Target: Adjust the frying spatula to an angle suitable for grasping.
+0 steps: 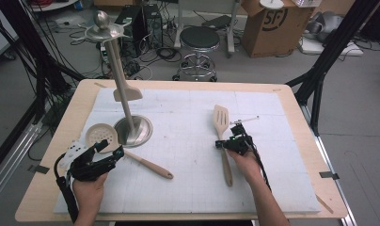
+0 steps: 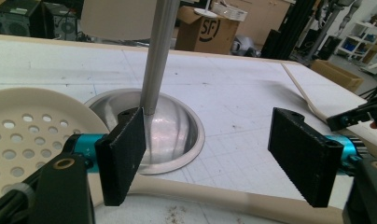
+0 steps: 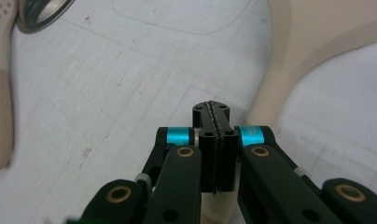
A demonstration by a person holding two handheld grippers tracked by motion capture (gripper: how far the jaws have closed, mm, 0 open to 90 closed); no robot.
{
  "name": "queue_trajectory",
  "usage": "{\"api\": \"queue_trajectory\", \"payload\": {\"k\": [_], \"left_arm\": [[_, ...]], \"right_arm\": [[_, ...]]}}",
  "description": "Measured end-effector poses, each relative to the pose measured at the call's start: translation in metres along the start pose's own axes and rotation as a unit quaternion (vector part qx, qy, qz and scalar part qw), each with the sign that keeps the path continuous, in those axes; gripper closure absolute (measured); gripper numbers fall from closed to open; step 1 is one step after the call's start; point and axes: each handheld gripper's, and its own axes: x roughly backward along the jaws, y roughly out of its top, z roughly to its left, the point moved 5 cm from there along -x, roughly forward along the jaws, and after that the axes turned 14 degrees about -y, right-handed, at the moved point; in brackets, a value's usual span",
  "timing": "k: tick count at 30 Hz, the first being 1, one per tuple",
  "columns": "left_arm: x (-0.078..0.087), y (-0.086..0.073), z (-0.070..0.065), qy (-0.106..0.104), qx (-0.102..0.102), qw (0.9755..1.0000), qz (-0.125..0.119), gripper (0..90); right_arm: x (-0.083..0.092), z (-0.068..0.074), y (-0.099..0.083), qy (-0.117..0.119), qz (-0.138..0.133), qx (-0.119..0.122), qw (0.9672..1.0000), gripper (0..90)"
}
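Two spoons still lie on the desk [image 1: 291,197], and one spatula [image 1: 124,93] already hangs on the stand [image 1: 117,70] — so we think the job of hanging them up is only partly done. Our right gripper [image 1: 225,142] has its jaws pressed together on the handle of the slotted turner [image 1: 221,127], which rests flat on the white mat near the middle of the desk. Our left gripper [image 2: 214,158] has its jaws wide apart with nothing in them, just above the handle of the round skimmer [image 1: 102,136], which lies beside the shiny base of the stand. Both spoons are left to hang — we guess the turner goes first.
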Motion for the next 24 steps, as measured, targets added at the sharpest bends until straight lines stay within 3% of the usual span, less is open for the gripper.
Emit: {"api": "queue_trajectory", "payload": {"k": [3,7,13,17,19,24], "left_arm": [[-0.001,0.0,0.0,-0.001,-0.002,1.0,0.0,28.1],[-0.003,0.0,0.0,-0.003,0.002,1.0,-0.002,28.1],[-0.005,0.001,-0.002,-0.005,0.0,1.0,0.001,28.1],[-0.005,0.001,-0.003,-0.004,-0.001,1.0,0.001,28.1],[-0.005,0.0,-0.003,-0.003,0.0,1.0,0.002,28.1],[-0.005,0.001,-0.003,-0.004,-0.002,1.0,0.001,28.2]], "right_arm": [[0.009,0.004,-0.01,0.027,0.0,-0.008,0.9996,90.0],[0.028,0.001,-0.025,0.034,-0.017,-0.017,0.9991,90.0],[0.045,-0.015,-0.046,0.021,-0.017,-0.031,0.9992,90.0],[0.045,-0.022,-0.061,0.018,-0.001,-0.036,0.9992,90.0],[0.046,-0.02,-0.066,0.033,-0.004,-0.049,0.9982,90.0],[0.043,-0.001,-0.067,0.052,-0.001,-0.026,0.9983,89.8]]}}
